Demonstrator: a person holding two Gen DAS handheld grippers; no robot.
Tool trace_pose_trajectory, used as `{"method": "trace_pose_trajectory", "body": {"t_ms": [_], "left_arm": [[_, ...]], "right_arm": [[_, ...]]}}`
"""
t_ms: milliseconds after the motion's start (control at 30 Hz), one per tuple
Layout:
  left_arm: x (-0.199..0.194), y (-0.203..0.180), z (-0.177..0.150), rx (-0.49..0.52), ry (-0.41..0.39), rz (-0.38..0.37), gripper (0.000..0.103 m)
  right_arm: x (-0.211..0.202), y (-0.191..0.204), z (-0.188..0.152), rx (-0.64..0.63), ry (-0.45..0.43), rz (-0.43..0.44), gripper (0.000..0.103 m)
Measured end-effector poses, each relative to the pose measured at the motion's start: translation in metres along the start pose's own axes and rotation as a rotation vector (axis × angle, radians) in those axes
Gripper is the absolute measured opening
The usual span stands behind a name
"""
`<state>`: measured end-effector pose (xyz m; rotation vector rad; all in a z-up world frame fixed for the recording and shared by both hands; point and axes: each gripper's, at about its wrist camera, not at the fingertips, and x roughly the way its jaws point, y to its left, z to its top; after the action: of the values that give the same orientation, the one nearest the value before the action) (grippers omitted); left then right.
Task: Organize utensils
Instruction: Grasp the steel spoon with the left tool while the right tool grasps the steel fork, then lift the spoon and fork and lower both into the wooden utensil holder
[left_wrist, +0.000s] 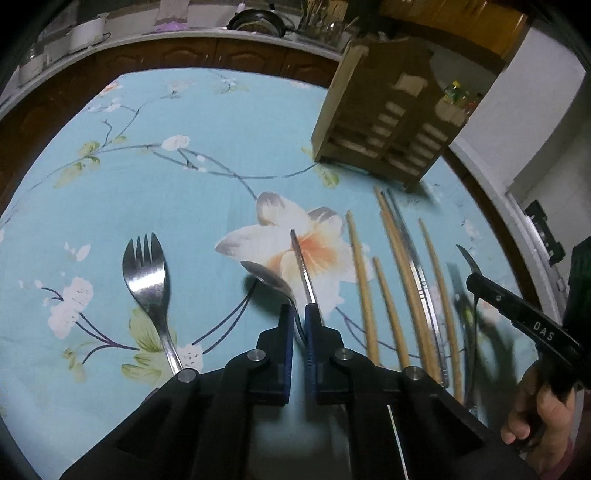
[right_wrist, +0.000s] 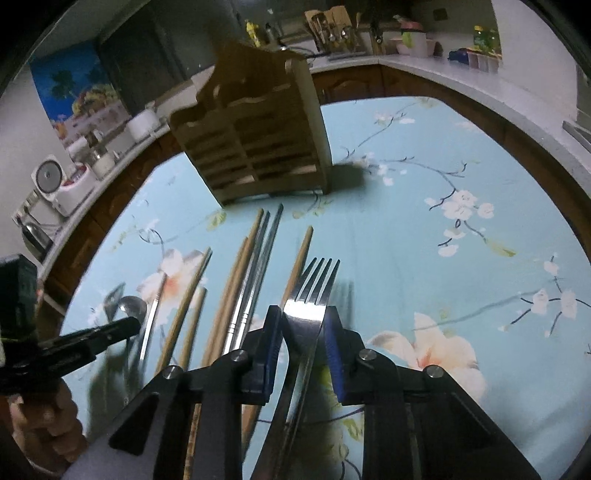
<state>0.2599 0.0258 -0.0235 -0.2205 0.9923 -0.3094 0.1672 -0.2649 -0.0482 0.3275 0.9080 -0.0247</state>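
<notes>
My left gripper (left_wrist: 298, 314) is shut on the thin neck of a steel spoon (left_wrist: 266, 275), whose bowl sticks out ahead over the cloth and casts a shadow. A steel spork (left_wrist: 146, 273) lies to its left. Wooden chopsticks (left_wrist: 364, 291) and metal chopsticks (left_wrist: 417, 273) lie in a row to the right. In the right wrist view, my right gripper (right_wrist: 303, 314) is shut on a steel fork (right_wrist: 314, 291), tines pointing away. A slatted wooden utensil holder (right_wrist: 255, 147) stands at the far end of the row. Off to the left, the left gripper (right_wrist: 129, 326) holds the spoon (right_wrist: 131, 306).
A pale blue floral cloth (left_wrist: 184, 184) covers the table. A kitchen counter (left_wrist: 147, 37) with pots and jars curves behind it. A person's hand (left_wrist: 543, 417) grips the right tool's handle at the right edge. The cloth right of the fork (right_wrist: 443, 258) holds nothing.
</notes>
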Motion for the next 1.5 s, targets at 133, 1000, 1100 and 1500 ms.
{"method": "trace_pose_trajectory", "body": {"t_ms": [133, 1000, 1100, 1500], "left_arm": [[-0.017, -0.003, -0.001, 0.012, -0.041, -0.032, 0.002], [-0.132, 0.002, -0.003, 0.025, -0.315, -0.185, 0.001], [-0.131, 0.003, 0.005, 0.024, -0.327, -0.184, 0.001], [-0.122, -0.017, 0.078, 0.093, -0.447, -0.146, 0.001]], "right_arm": [[-0.018, 0.003, 0.005, 0.007, -0.037, 0.029, 0.023], [-0.082, 0.021, 0.028, 0.037, -0.186, 0.203, 0.021], [-0.081, 0.022, 0.039, 0.041, -0.196, 0.207, 0.021], [-0.086, 0.026, 0.131, 0.019, -0.33, 0.19, 0.021]]}}
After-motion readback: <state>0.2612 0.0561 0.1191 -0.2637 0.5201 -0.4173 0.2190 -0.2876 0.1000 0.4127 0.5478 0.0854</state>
